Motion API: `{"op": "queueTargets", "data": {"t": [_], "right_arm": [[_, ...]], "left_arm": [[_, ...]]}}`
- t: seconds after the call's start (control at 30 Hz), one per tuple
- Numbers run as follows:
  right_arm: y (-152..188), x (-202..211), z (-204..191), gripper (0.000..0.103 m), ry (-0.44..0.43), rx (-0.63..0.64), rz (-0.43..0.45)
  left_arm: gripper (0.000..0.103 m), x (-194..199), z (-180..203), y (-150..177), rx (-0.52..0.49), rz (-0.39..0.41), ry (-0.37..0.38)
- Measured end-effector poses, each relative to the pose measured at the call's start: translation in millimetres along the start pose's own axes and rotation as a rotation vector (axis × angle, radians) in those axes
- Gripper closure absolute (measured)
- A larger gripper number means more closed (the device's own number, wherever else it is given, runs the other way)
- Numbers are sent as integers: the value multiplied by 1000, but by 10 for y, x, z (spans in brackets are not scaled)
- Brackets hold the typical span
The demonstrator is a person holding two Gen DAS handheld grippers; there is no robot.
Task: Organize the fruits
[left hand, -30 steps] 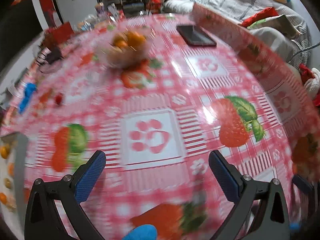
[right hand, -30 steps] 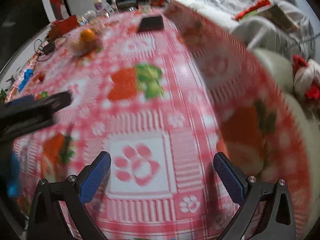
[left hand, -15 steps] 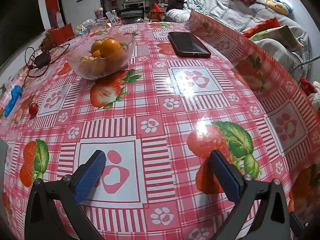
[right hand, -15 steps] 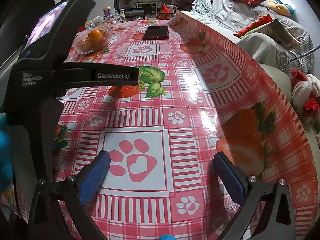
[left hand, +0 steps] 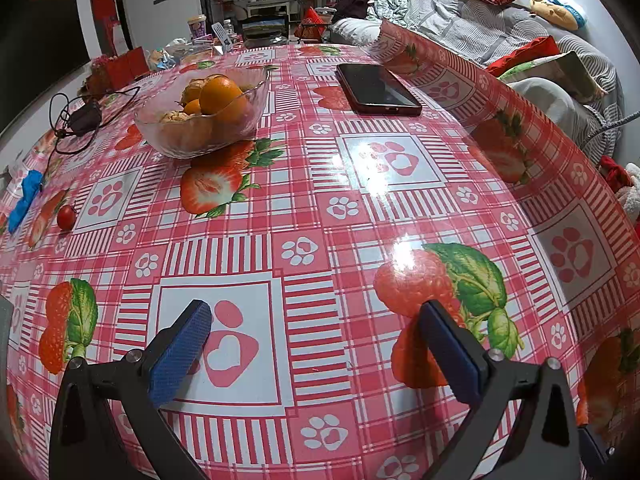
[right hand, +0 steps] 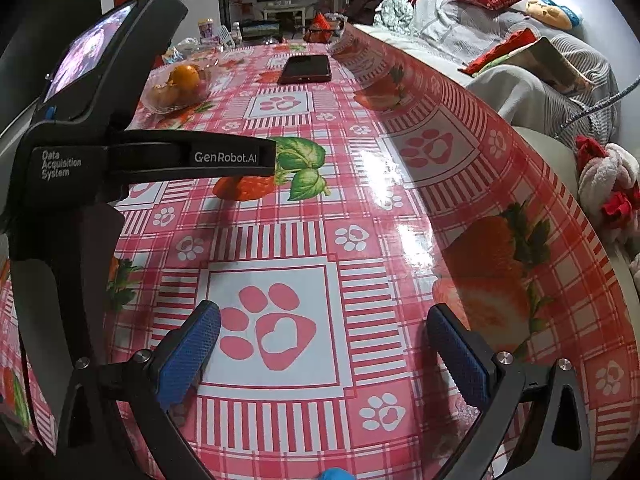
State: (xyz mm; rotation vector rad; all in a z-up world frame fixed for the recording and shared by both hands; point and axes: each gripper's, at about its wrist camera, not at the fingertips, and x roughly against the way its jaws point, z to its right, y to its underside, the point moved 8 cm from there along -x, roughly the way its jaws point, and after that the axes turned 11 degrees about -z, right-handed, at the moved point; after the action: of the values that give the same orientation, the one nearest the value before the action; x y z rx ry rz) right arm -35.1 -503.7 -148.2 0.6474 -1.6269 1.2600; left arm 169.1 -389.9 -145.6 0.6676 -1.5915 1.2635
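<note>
The table is covered with a shiny red and white checked cloth (left hand: 304,208) with printed strawberries and paw marks, and behind it there is a sofa (left hand: 500,28) with grey blankets and red cushions.

My left tongs (left hand: 316,344) hang low over the near part of the cloth; the two blue pads stand wide apart and nothing is between them. Far ahead of them, a little to the left, stands a glass bowl (left hand: 200,120) holding oranges (left hand: 218,94) and some brownish fruits I cannot identify. A small red fruit (left hand: 66,217), maybe a cherry tomato, lies alone on the cloth well to the left of these tongs, apart from the bowl. Ahead to the right lies a dark phone (left hand: 378,88), flat, near the far table edge. A black cable (left hand: 76,116) lies to the left of the bowl.

My right tongs (right hand: 324,340) are also spread wide and empty, above a big paw print. The body of the left tongs, with its lit screen (right hand: 86,52), fills the left side of this view. The bowl is far ahead to the left of my right tongs.
</note>
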Motion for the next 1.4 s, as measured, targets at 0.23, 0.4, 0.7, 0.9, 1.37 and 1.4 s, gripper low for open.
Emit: {"op": "queueTargets", "data": {"t": [0.23, 0.4, 0.7, 0.9, 1.37, 1.4], "right_arm": [[-15, -21, 1, 0, 1, -2, -4], [-14, -28, -6, 0, 3, -9, -5], [-13, -33, -8, 0, 4, -14, 2], [-12, -39, -10, 0, 3, -15, 2], [-3, -54, -6, 0, 5, -23, -8], [-8, -52, -7, 0, 5, -23, -8]], "left_arm": [[0, 3, -7, -1, 0, 0, 0], [0, 4, -7, -2, 0, 0, 0], [0, 4, -3, -3, -1, 0, 1], [0, 5, -3, -3, -1, 0, 1], [0, 8, -10, -4, -1, 1, 1], [0, 8, -10, -4, -1, 1, 1]]}}
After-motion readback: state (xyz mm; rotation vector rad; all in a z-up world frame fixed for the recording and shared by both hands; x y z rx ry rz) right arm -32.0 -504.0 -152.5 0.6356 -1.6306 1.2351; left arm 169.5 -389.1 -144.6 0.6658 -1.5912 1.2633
